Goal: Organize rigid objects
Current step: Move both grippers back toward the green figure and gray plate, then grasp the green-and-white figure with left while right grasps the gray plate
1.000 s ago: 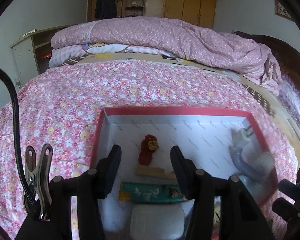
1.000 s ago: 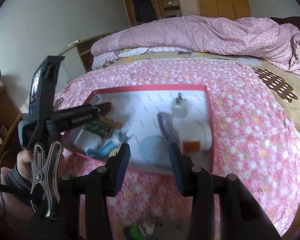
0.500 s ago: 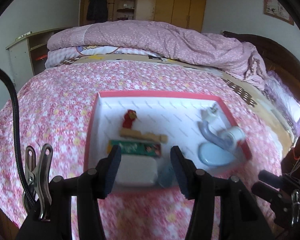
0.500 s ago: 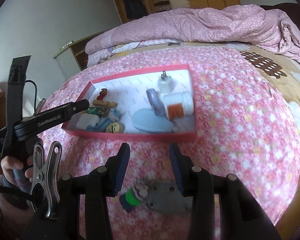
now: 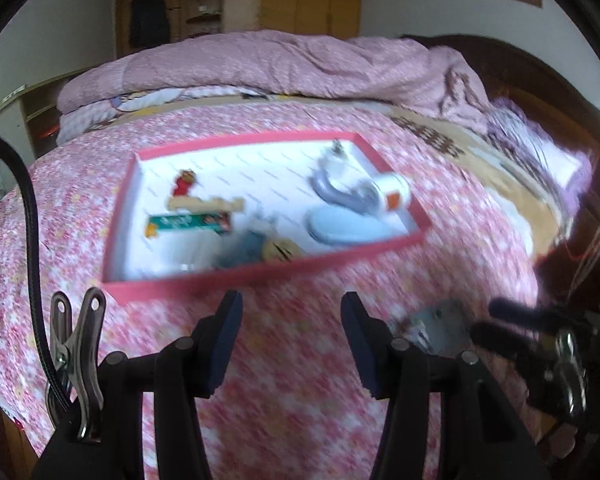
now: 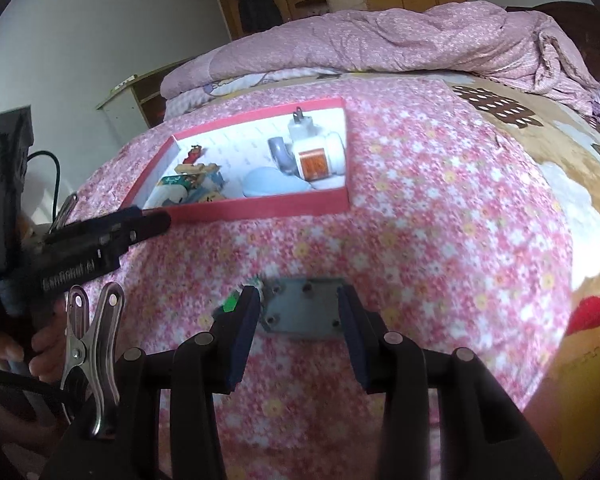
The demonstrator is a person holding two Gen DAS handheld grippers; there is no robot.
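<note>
A red box (image 5: 380, 252) with a white inside lies on the flowered bedspread. It holds a red figure (image 5: 184, 184), a wooden piece, a green packet (image 5: 188, 222), a grey bent pipe (image 6: 280, 152), a white bottle (image 6: 320, 156), a white plug and a pale blue oval. My left gripper (image 5: 292, 316) hangs open and empty over the spread, short of the box's near wall. A grey metal plate (image 6: 304, 308) lies flat on the bed between the fingers of my right gripper (image 6: 298, 308), which stands open. A small green toy (image 6: 230, 304) peeks out beside the left finger.
A folded pink quilt (image 6: 380, 40) fills the far end of the bed. Behind it stand wooden wardrobes and, at the left, a low shelf unit (image 6: 132, 100). A dark headboard (image 5: 540, 92) runs along the right. Something red (image 6: 592, 312) lies at the bed's right edge.
Both grippers have drawn back from the box, which now looks smaller and farther off. The grey plate and green toy have come in between the right fingers. Neither gap has changed.
</note>
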